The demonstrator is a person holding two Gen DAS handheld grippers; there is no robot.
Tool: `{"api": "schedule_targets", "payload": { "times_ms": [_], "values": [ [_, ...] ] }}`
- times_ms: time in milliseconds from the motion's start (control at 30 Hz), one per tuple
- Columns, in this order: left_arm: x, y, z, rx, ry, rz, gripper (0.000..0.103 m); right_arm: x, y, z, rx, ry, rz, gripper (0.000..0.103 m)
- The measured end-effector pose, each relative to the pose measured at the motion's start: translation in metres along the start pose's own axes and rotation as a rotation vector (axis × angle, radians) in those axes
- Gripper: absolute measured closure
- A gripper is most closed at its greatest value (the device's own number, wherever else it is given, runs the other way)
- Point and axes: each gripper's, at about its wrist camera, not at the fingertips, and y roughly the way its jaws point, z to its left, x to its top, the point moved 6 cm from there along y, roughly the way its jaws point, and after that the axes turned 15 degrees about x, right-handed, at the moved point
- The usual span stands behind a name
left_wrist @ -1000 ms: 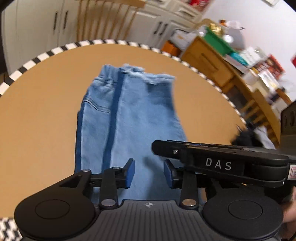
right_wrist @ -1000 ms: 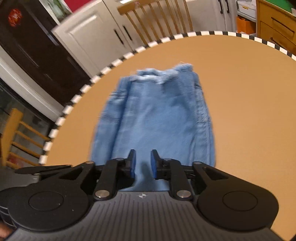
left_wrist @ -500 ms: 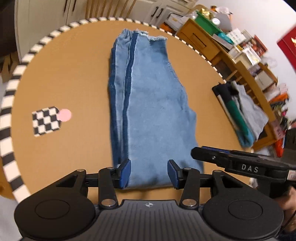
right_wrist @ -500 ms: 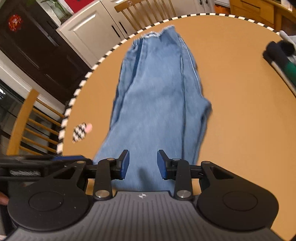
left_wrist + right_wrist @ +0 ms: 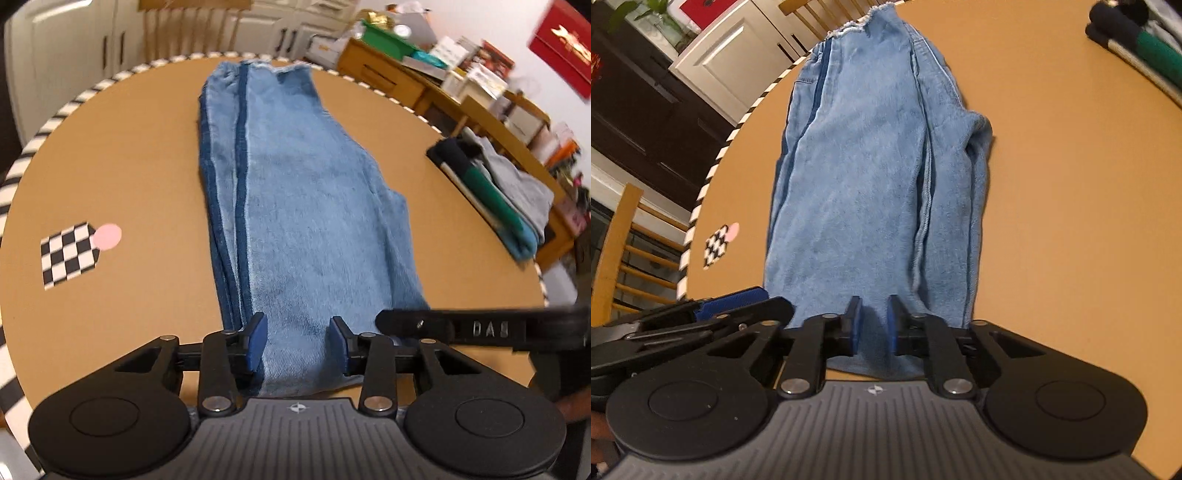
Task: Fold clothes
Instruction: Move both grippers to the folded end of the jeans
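Jeans (image 5: 306, 206) lie lengthwise on the round tan table (image 5: 129, 173), folded leg over leg, with the frayed hems toward the far rim and the near end at the rim closest to the person. A dark blue stripe runs down the left side of the jeans. Both grippers sit at that near end, side by side and angled down at the denim.

Left gripper (image 5: 298, 341): its blue pads stand partly apart with the near end of the jeans between them. The jaws have just been closing a little. Whether the pads press the cloth cannot be told.

Right gripper (image 5: 873, 323): its jaws have just been closing, and the pads stand close together with a narrow strip of denim between them, pinching the near end of the jeans.

Checkered marker (image 5: 68, 253) with a pink dot lies on the table left of the jeans, well apart from them. Folded clothes (image 5: 491, 184) form a pile right of the jeans, near the table's right rim. A wooden chair (image 5: 624, 254) stands outside the rim, left of the jeans.
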Motion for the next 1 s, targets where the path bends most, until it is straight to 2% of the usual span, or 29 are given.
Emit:
{"api": "schedule_targets", "payload": {
  "times_ms": [100,167,200,267,333,367,433,500,633,700,833,1000],
  "values": [
    [-0.008,-0.002,-0.001,-0.001,0.028,-0.058,0.063,-0.002,-0.001,-0.003,0.018,0.009,-0.010,0.098],
    [-0.007,-0.010,0.010,-0.025,-0.039,-0.054,0.062,0.001,-0.003,-0.007,0.049,0.047,-0.005,0.098],
    [-0.006,-0.014,0.015,-0.037,-0.074,-0.050,0.055,0.003,-0.006,-0.009,0.071,0.086,-0.008,0.093],
    [-0.007,-0.032,0.033,-0.093,-0.131,-0.075,0.046,0.006,-0.026,-0.009,0.139,0.162,-0.072,0.078],
    [-0.012,-0.045,0.046,-0.108,-0.082,-0.099,0.039,0.006,-0.049,-0.006,0.170,0.126,-0.135,0.039],
    [-0.017,-0.045,0.050,-0.110,-0.062,-0.089,0.037,0.005,-0.058,-0.007,0.153,0.091,-0.146,0.035],
    [-0.028,-0.044,0.059,-0.115,-0.023,-0.067,0.037,0.000,-0.070,-0.013,0.103,0.047,-0.147,0.035],
    [-0.034,-0.040,0.064,-0.137,-0.060,-0.052,0.037,-0.007,-0.077,-0.025,0.119,0.097,-0.153,0.035],
    [-0.035,-0.023,0.065,-0.199,-0.195,0.017,0.037,-0.021,-0.073,-0.065,0.265,0.420,-0.163,0.035],
    [-0.033,-0.014,0.062,-0.207,-0.227,0.045,0.038,-0.026,-0.067,-0.075,0.312,0.508,-0.162,0.035],
    [-0.029,-0.002,0.059,-0.220,-0.264,0.086,0.038,-0.029,-0.056,-0.074,0.284,0.498,-0.113,0.036],
    [-0.022,0.003,0.053,-0.207,-0.247,0.117,0.037,-0.024,-0.041,-0.066,0.300,0.492,-0.072,0.035]
  ]
}}
